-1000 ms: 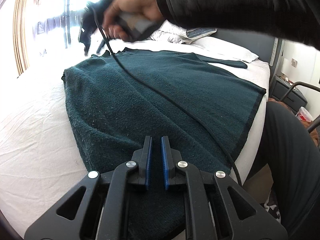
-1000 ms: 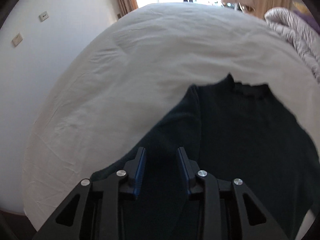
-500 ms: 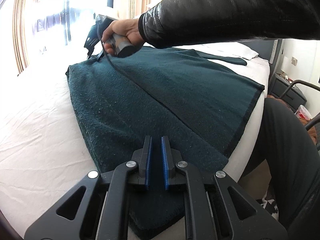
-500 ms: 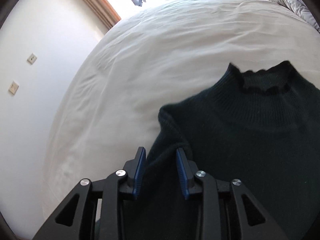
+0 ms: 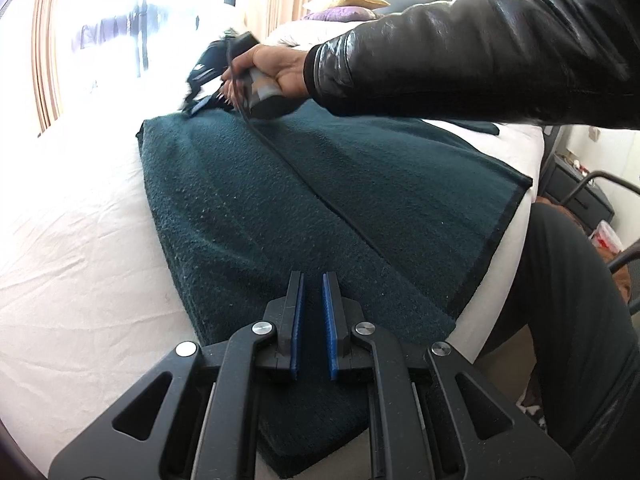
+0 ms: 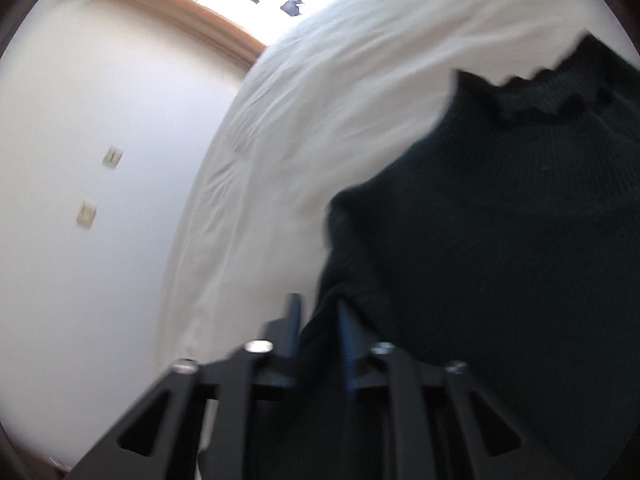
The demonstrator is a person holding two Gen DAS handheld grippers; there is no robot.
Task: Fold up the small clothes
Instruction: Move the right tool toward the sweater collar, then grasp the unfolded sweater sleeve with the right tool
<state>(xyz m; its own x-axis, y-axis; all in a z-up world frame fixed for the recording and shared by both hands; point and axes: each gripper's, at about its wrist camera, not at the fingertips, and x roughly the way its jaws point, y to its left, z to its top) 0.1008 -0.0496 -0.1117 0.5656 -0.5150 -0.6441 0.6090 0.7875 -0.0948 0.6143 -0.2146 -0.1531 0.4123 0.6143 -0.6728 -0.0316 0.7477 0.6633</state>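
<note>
A dark green knit sweater (image 5: pixel 304 200) lies flat on the white bed (image 5: pixel 72 240), its hem toward me. My left gripper (image 5: pixel 313 280) hovers low over the hem end, its jaws a narrow gap apart with nothing between them. My right gripper (image 5: pixel 200 106), held by a hand in a black leather sleeve, is at the sweater's far shoulder. In the right wrist view the right gripper (image 6: pixel 318 312) has a fold of the sweater's shoulder (image 6: pixel 500 240) between its blue pads. The frilled collar (image 6: pixel 560 92) lies beyond.
The right gripper's black cable (image 5: pixel 320 196) runs across the sweater. The person's dark trousers (image 5: pixel 568 320) stand at the bed's right edge. A dark nightstand (image 5: pixel 580 196) and a chair frame are to the right. Pillows (image 5: pixel 344 12) lie at the far end. A white wall (image 6: pixel 80 200) borders the bed.
My right gripper has come down onto the sweater's shoulder and narrowed its jaws around a fold of it. My left gripper has barely moved.
</note>
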